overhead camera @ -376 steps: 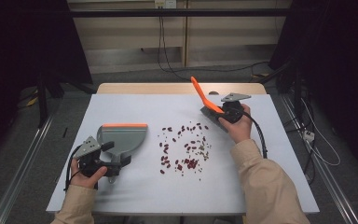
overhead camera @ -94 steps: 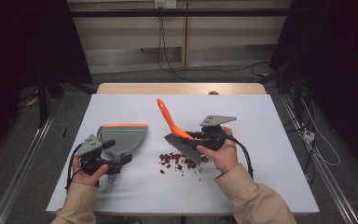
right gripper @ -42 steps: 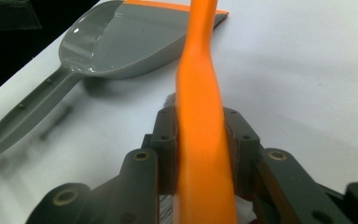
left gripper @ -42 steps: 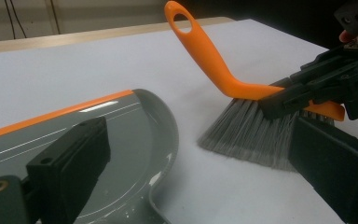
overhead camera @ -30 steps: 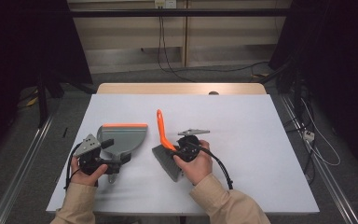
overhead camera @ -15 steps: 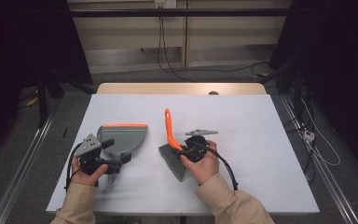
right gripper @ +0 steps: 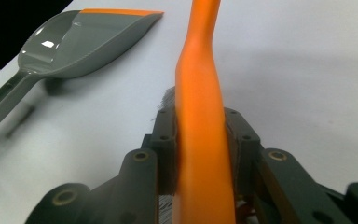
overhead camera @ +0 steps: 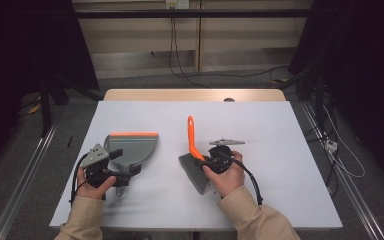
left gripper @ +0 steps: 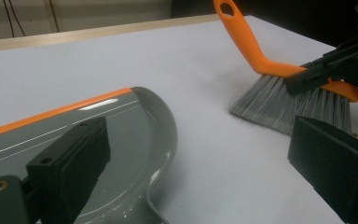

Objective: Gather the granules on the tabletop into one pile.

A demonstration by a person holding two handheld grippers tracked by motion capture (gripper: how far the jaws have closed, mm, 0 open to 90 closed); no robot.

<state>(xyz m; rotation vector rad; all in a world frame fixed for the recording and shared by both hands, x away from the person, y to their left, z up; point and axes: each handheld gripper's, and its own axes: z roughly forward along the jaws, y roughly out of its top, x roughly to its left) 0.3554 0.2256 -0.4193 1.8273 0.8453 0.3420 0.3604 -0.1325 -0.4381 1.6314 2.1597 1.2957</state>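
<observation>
High view: right gripper (overhead camera: 211, 162) clamping the brush (overhead camera: 194, 150) by its orange handle, bristles touching the table (overhead camera: 280, 130).
Left gripper (left gripper: 200, 172): jaws standing apart, dustpan (left gripper: 121, 126) lying between and beyond them.

Overhead forward-down view; two close, low gripper views of table (overhead camera: 280, 130).

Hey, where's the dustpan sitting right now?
In the high view the dustpan lies flat on the table's left half, beside the left gripper, with the brush off to its right.
</observation>
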